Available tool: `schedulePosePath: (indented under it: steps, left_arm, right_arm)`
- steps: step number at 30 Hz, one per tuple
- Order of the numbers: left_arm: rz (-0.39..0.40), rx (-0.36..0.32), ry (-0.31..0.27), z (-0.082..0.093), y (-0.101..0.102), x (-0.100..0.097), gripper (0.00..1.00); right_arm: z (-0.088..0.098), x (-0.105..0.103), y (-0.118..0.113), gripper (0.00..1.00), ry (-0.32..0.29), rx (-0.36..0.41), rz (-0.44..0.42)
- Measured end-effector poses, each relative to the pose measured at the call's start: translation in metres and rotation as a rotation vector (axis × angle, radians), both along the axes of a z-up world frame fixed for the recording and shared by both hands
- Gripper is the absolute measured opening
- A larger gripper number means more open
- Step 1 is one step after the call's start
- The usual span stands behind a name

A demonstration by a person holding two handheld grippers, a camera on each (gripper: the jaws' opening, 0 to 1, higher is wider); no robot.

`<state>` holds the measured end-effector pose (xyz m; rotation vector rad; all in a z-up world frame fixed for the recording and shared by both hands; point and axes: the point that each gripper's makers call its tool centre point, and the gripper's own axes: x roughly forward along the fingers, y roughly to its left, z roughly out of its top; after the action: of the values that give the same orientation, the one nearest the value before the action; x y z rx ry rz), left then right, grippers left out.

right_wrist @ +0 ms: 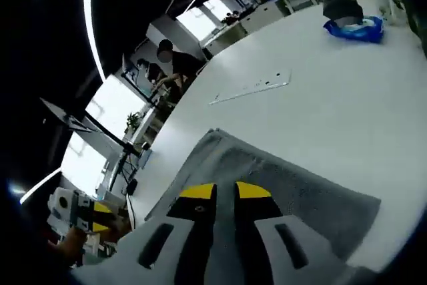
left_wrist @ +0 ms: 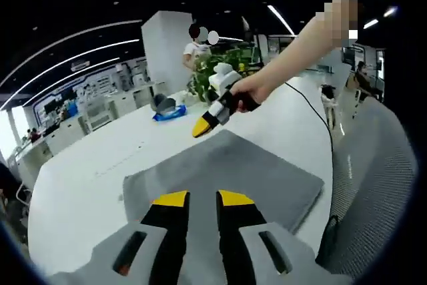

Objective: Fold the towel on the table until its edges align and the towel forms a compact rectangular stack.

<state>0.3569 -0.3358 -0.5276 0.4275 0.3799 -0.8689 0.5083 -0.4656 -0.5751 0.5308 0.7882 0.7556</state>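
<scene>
a large white bench (left_wrist: 87, 171) curves away through an open workroom. on it lies a grey towel (left_wrist: 267, 171), spread flat as a rough rectangle near the bench's near edge, one long side running close along that edge; in the right gripper view the same towel (right_wrist: 300, 185) reaches toward the middle of the bench, with bare white surface beyond it. a grey mesh chair back (left_wrist: 373, 191) stands just off the bench's near edge beside the towel. far across the bench, near its far edge, a blue item (right_wrist: 357, 29) lies with a dark grey object sitting on it. the left tongs (left_wrist: 201, 199), black with yellow tips, hang over the towel's near part with the tips a narrow gap apart, holding nothing. the right tongs (right_wrist: 225, 191) show the same narrow gap over the towel, also holding nothing; in the left gripper view they (left_wrist: 203, 126) are in a person's hand (left_wrist: 250, 91) above the towel's far edge, not touching the cloth. a thin black cable (left_wrist: 313, 108) trails over the bench beyond the towel.
</scene>
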Motion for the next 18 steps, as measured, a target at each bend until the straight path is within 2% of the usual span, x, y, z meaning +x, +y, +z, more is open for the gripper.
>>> schedulePosePath:
  steps: [2, 4, 6, 7, 8, 10, 11, 13, 15, 16, 18]
  left_arm:
    - [0.074, 0.012, 0.063, -0.01, -0.008, 0.002, 0.16]
    - [0.061, -0.024, 0.167, -0.025, -0.033, -0.006, 0.15]
    - [0.053, -0.015, 0.22, -0.036, -0.043, -0.015, 0.08]
    - [0.029, -0.007, 0.229, -0.041, -0.051, -0.021, 0.05]
    - [0.022, -0.006, 0.233, -0.044, -0.056, -0.023, 0.02]
    - [0.012, -0.013, 0.272, -0.053, -0.066, -0.033, 0.01]
    - [0.04, -0.035, 0.326, -0.058, -0.07, -0.038, 0.01]
    - [0.037, -0.074, 0.404, -0.067, -0.082, -0.047, 0.01]
    - [0.024, -0.063, 0.463, -0.078, -0.091, -0.056, 0.02]
    - [0.029, -0.049, 0.474, -0.083, -0.093, -0.059, 0.02]
    - [0.017, -0.01, 0.447, -0.091, -0.1, -0.063, 0.03]
  right_arm:
    - [0.003, -0.003, -0.013, 0.01, -0.018, 0.003, -0.018]
    - [0.005, -0.005, -0.024, 0.0, -0.02, 0.022, -0.052]
    - [0.003, -0.012, -0.033, 0.0, -0.005, 0.023, -0.052]
    - [0.001, -0.015, -0.037, 0.0, -0.003, 0.002, -0.046]
    - [-0.003, -0.017, -0.047, 0.0, -0.025, -0.053, -0.043]
    - [-0.007, -0.024, -0.053, 0.0, -0.026, -0.089, -0.034]
    - [-0.008, -0.026, -0.055, 0.0, -0.025, -0.095, -0.032]
    - [-0.016, -0.031, -0.06, 0.0, 0.003, -0.146, -0.031]
    - [-0.025, -0.034, -0.064, 0.0, 0.004, -0.217, -0.009]
    - [-0.027, -0.035, -0.065, 0.0, 0.009, -0.232, 0.005]
    - [-0.037, -0.04, -0.067, 0.0, 0.001, -0.352, 0.079]
